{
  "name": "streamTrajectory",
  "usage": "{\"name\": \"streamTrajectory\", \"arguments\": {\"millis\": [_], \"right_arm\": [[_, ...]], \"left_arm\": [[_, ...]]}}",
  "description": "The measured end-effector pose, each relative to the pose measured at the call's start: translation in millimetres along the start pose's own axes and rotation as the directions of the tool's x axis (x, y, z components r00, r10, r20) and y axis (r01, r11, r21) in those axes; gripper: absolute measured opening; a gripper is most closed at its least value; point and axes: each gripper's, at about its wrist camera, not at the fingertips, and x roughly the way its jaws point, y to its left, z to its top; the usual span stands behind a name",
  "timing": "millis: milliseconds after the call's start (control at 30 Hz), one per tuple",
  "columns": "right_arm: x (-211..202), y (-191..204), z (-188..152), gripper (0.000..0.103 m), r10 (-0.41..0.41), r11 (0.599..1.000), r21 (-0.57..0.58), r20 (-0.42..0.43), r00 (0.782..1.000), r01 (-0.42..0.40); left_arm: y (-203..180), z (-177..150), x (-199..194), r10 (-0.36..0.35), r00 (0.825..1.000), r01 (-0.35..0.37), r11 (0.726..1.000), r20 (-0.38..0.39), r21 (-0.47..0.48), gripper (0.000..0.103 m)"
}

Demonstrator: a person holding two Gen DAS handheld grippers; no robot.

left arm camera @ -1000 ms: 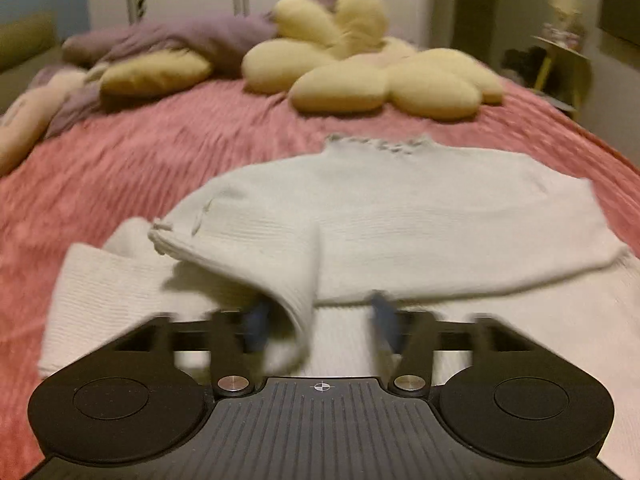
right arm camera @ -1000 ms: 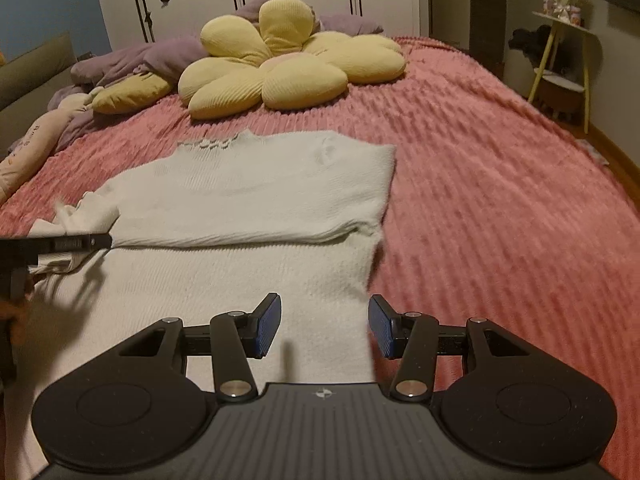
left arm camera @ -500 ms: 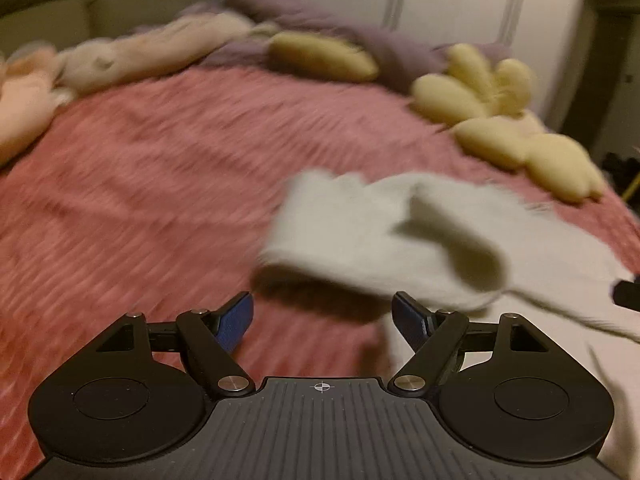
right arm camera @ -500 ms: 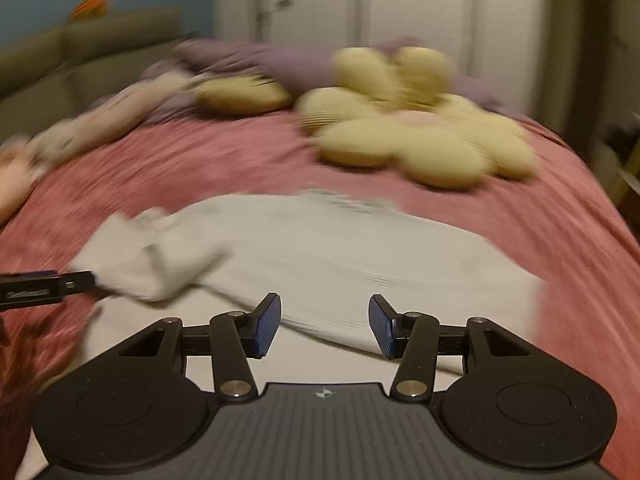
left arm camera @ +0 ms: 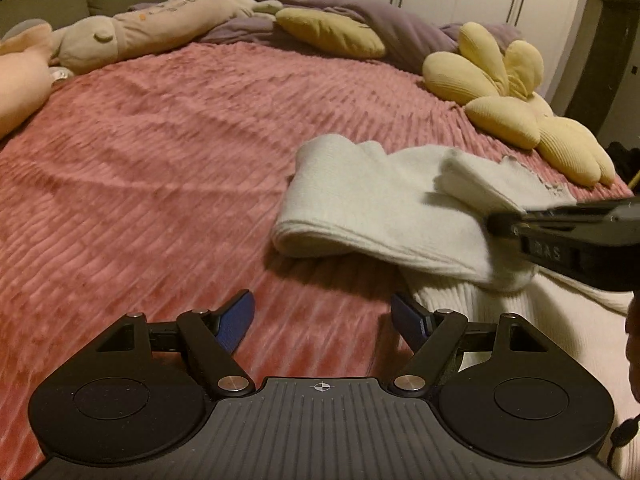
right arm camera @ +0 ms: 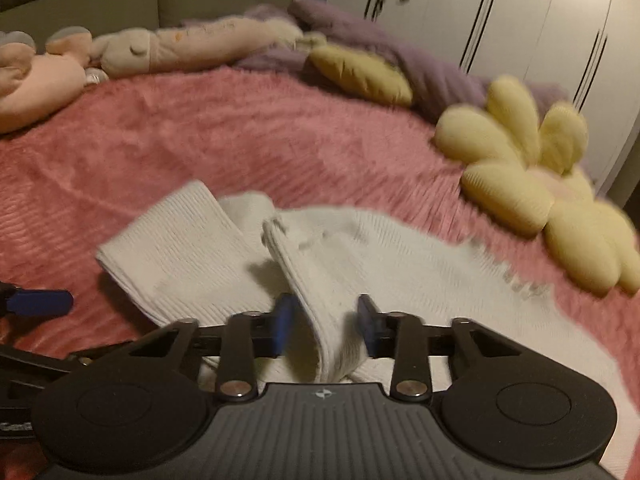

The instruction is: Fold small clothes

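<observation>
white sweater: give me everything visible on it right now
The white sweater is a ribbed, soft-looking knit lying partly folded on the pink bedspread. One sleeve lies doubled over, and a frilly collar edge shows. A raised fold stands between the right gripper fingers; contact is unclear. The left gripper is open, empty, over the bedspread.

White knit sweater lying on the bed, partly folded. Fine ribbed knit, off-white, soft looking. In the left wrist view one sleeve is doubled over into a thick flat band, its rounded folded end pointing left, layered edges visible along the near side. A second fold of sleeve sits on top of it toward the right. Ribbed hem portion lies flat just below. In the right wrist view the sweater body spreads flat to the right, scalloped neckline trim at the far right edge; a raised ridge of fabric stands up at the near middle. Right view is motion-blurred.
</observation>
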Motion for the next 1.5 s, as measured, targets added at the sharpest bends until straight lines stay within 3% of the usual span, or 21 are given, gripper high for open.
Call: {"name": "streamTrajectory", "arguments": {"millis": [67,167,333,433,567,633,700,800,867,933,1000,1133,1233,1333,1500], "right_arm": [[4.9,-10.0,-2.0,0.006,0.015,0.999,0.034,-0.020,1.000,-0.014],[-22.7,-43.4,-10.8,0.006,-0.036,0.984,0.175,0.067,0.997,0.024],[-74.6,-114.6,-56.6,0.006,-0.165,0.868,0.492,0.158,0.973,0.067],[-77.1,-148.6,-91.8,0.006,-0.181,0.819,0.566,0.105,0.978,0.091],[-66.1,-187.4,-129.5,0.011,-0.069,0.712,0.702,0.049,0.996,0.014],[-68.0,-199.5,-141.6,0.029,-0.050,0.666,0.746,0.069,0.996,-0.018],[-71.1,-210.8,-151.0,0.039,-0.039,0.609,0.792,0.080,0.996,-0.040],[-70.3,-221.3,-157.4,0.039,-0.017,0.527,0.846,0.104,0.994,-0.079],[-66.1,-225.8,-160.5,0.036,0.005,0.505,0.860,0.080,0.997,-0.071],[-60.0,-225.7,-158.1,0.017,0.024,0.522,0.851,0.053,0.998,-0.057],[-58.5,-222.6,-150.1,0.006,0.013,0.577,0.816,0.021,1.000,-0.024],[-78.9,-215.6,-120.9,0.006,-0.137,0.727,0.684,0.076,0.988,0.048],[-92.1,-216.4,-105.3,0.006,-0.241,0.792,0.600,0.142,0.960,0.110],[-87.7,-225.0,-102.8,0.006,-0.306,0.818,0.542,0.124,0.944,0.194],[-68.6,-248.4,-131.4,0.006,-0.317,0.775,0.579,0.008,0.948,0.254]], "left_arm": [[-1.6,5.1,1.2,0.004,1.000,-0.004,1.000,0.008,-0.002,0.079],[-7.7,13.2,5.3,0.009,1.000,-0.009,1.000,0.021,0.009,0.076],[-23.9,24.4,24.4,0.008,1.000,-0.008,0.999,0.000,0.033,0.062],[-34.2,27.9,34.5,0.002,1.000,-0.001,0.999,-0.014,0.043,0.061],[-45.0,28.9,37.7,0.026,1.000,-0.025,0.996,-0.010,0.087,0.059],[-45.3,29.3,37.8,0.027,1.000,-0.026,0.995,-0.011,0.098,0.059],[-44.6,29.8,37.5,0.025,1.000,-0.024,0.995,-0.015,0.098,0.059],[-44.8,29.9,37.9,0.026,1.000,-0.025,0.995,-0.014,0.096,0.059],[-44.7,30.3,38.1,0.028,1.000,-0.026,0.995,-0.013,0.096,0.059],[-45.2,30.0,37.3,0.035,0.999,-0.034,0.995,-0.010,0.097,0.059],[-47.7,30.1,35.5,0.045,0.999,-0.044,0.994,-0.004,0.103,0.059],[-54.3,29.7,32.9,0.066,0.998,-0.067,0.989,0.016,0.130,0.062],[-58.6,28.9,33.2,0.063,0.998,-0.065,0.988,0.020,0.141,0.066],[-62.5,28.0,33.0,0.059,0.998,-0.062,0.986,0.024,0.152,0.071],[-64.9,28.1,26.7,0.031,0.999,-0.035,0.985,0.023,0.171,0.075]]}}
